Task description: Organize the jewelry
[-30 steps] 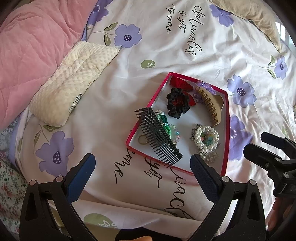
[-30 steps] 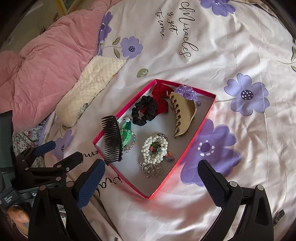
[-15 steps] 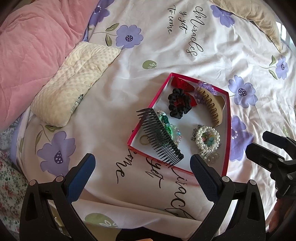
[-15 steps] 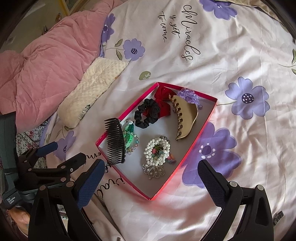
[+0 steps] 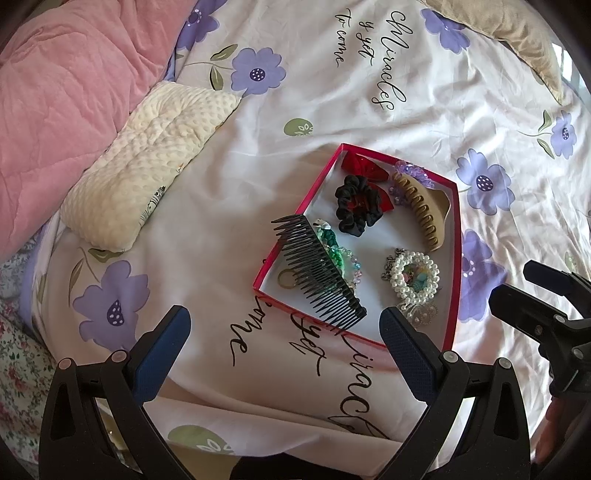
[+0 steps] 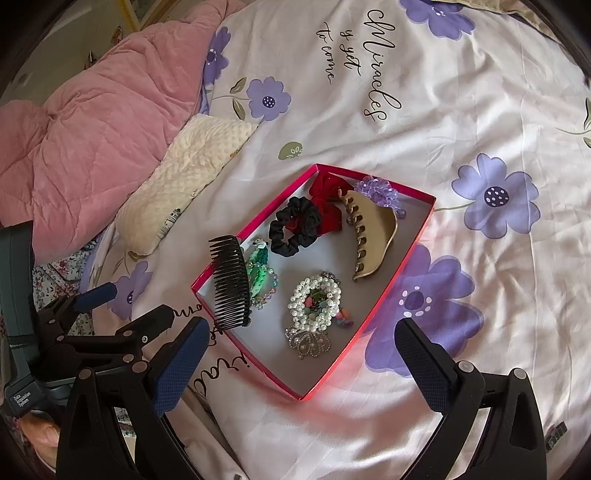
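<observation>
A red box (image 5: 456, 258) (image 6: 391, 273) lies on the bed. In it are a black comb (image 5: 317, 269) (image 6: 231, 280) leaning over the near left rim, a black scrunchie (image 5: 356, 208) (image 6: 293, 229), a tan claw clip (image 5: 424, 210) (image 6: 369, 232), a pearl bracelet (image 5: 415, 278) (image 6: 316, 299), a green beaded piece (image 5: 334, 247) (image 6: 260, 273), a red bow (image 5: 364, 166) (image 6: 325, 192), a purple hair piece (image 6: 378, 192) and a silver brooch (image 6: 308, 341). My left gripper (image 5: 284, 343) (image 6: 122, 302) is open and empty, near the box's front left. My right gripper (image 6: 299, 358) (image 5: 532, 288) is open and empty, above the box's near corner.
The sheet (image 5: 424, 92) is white with purple flowers and black script. A cream dotted pillow (image 5: 147, 162) (image 6: 188, 177) lies left of the box. A pink quilt (image 5: 66, 85) (image 6: 92, 147) is bunched at the far left. A beige pillow (image 5: 517, 33) is at the far right.
Both grippers have eased slightly nearer the box and stay open. The things in the box have not moved.
</observation>
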The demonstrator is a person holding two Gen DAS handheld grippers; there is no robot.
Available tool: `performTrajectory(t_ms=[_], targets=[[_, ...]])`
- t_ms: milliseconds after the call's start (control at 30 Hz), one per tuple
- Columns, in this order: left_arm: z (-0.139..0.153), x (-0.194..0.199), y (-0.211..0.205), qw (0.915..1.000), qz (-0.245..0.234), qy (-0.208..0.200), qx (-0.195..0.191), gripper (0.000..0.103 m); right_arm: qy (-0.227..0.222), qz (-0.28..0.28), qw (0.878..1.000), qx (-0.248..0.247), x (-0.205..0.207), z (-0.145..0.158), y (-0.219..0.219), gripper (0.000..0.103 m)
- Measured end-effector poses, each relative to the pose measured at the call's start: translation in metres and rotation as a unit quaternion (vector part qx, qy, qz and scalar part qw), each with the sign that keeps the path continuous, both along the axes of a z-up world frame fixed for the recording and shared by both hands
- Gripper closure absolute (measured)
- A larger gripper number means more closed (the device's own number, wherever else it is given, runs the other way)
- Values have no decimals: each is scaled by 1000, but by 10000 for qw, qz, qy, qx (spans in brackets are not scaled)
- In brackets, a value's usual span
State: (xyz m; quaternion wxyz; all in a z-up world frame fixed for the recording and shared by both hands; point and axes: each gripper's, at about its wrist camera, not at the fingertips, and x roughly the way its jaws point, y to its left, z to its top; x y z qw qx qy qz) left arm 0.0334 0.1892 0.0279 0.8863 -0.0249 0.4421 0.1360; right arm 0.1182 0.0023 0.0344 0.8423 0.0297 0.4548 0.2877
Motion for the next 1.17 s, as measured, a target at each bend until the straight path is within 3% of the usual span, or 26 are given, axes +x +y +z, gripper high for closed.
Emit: performTrajectory(t_ms=[1167], targets=[[-3, 2, 0, 9999, 106, -37, 102, 0, 16, -49, 10000, 42, 3, -4, 0, 2]])
